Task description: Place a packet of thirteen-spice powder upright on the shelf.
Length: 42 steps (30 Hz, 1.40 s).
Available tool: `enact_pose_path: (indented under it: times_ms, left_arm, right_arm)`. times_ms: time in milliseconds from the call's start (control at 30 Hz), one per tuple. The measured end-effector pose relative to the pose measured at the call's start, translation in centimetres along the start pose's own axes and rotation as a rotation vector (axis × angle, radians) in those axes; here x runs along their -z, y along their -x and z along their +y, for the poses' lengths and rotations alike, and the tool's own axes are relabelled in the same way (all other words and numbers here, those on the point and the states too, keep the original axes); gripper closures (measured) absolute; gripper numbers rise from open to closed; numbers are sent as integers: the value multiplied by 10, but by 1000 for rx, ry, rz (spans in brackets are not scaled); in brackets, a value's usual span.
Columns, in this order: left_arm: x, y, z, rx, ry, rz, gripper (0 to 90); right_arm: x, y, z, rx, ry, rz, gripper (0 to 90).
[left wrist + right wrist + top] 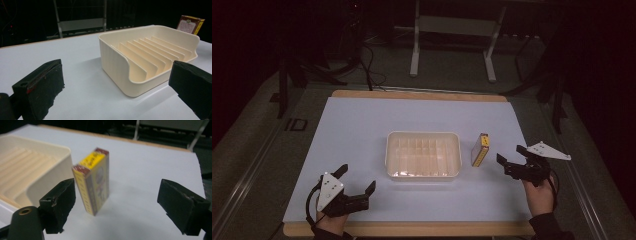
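A cream plastic tray (423,154) with ribbed dividers sits in the middle of the white table mat (362,125). To its right a small yellow and maroon box (480,149) stands on its long edge. My right gripper (512,159) is open just right of the box and points at it; in the right gripper view the box (93,180) stands ahead between the spread jaws, apart from both. Near the front left my left gripper (357,180) is open and empty. In the left gripper view the tray (150,57) lies ahead, with the box (190,24) behind its far corner.
The mat lies on a wooden tabletop (412,229) whose edge shows at front and back. Beyond the table stands a white metal frame (452,40) on a dark floor, with cables (367,65) trailing at the back left.
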<state>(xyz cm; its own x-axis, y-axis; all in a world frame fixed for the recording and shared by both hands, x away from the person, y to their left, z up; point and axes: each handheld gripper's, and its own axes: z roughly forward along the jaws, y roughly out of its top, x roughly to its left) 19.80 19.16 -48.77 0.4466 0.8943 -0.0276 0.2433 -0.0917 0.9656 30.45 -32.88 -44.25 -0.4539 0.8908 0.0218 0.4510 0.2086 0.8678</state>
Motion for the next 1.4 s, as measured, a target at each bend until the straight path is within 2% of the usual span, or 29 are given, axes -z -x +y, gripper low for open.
enact_pose_path:
  times_ms: [133,167,200,300,333,367,400,433,500,633,667,700,733,767,800,833,933,1000,1167,1200,1233,1333,1400]
  left_arm:
    - [0,0,0,1,-5,0,0]
    - [0,0,0,1,-5,0,0]
    - [-1,1,0,3,-7,-2,0]
    - [-1,1,0,3,-8,-3,0]
    - [-1,1,0,3,-8,-3,0]
    - [-1,1,0,4,-7,-2,0]
    - [-1,1,0,5,-7,-2,0]
    - [-1,1,0,6,-8,-2,0]
    - [-1,1,0,8,-7,-2,0]
    - [-1,1,0,6,-11,-4,0]
    - [-1,1,0,6,-11,-4,0]
    - [-1,1,0,7,-14,-5,0]
    - [-1,1,0,7,-14,-5,0]
    - [-2,1,-1,9,-18,-6,0]
    - [-2,1,-1,9,-18,-6,0]
    - [-2,1,-1,10,-18,-6,0]
    - [-2,1,-1,11,-18,-7,0]
    - [-2,1,-1,10,-18,-7,0]
    - [-3,2,-1,8,-27,-10,0]
    - [-3,2,-1,8,-26,-11,0]
    - [-3,2,-1,8,-27,-12,0]
    - [-3,1,-1,10,-27,-13,0]
    - [-3,1,-1,10,-27,-14,0]
  right_arm:
    - [-2,2,0,12,-57,-9,150]
    - [-2,2,0,12,-57,-9,150]
    - [-3,3,1,16,-98,1,149]
    - [-4,3,1,44,-158,2,150]
    - [-4,3,1,44,-158,2,150]
    - [-6,3,1,58,-206,9,150]
    - [-6,3,1,58,-206,9,150]
    - [-6,3,1,66,-240,18,149]
    - [-7,3,1,72,-253,19,149]
    - [-8,4,3,70,-321,32,149]
    - [-8,4,3,70,-321,32,149]
    - [-9,4,4,75,-366,37,140]
    - [-9,4,4,75,-366,37,140]
    - [-11,3,4,101,-422,42,138]
    - [-11,3,4,101,-422,42,138]
    - [-13,2,5,113,-484,55,140]
    - [-15,0,8,125,-552,69,146]
    - [-15,-1,9,136,-564,67,148]
    - [-17,-2,16,159,-650,91,150]
    - [-17,-2,16,159,-650,91,150]
    - [-18,-2,17,176,-687,99,150]
    - [-20,-2,18,187,-746,108,150]
    - [-21,-1,19,199,-758,114,150]
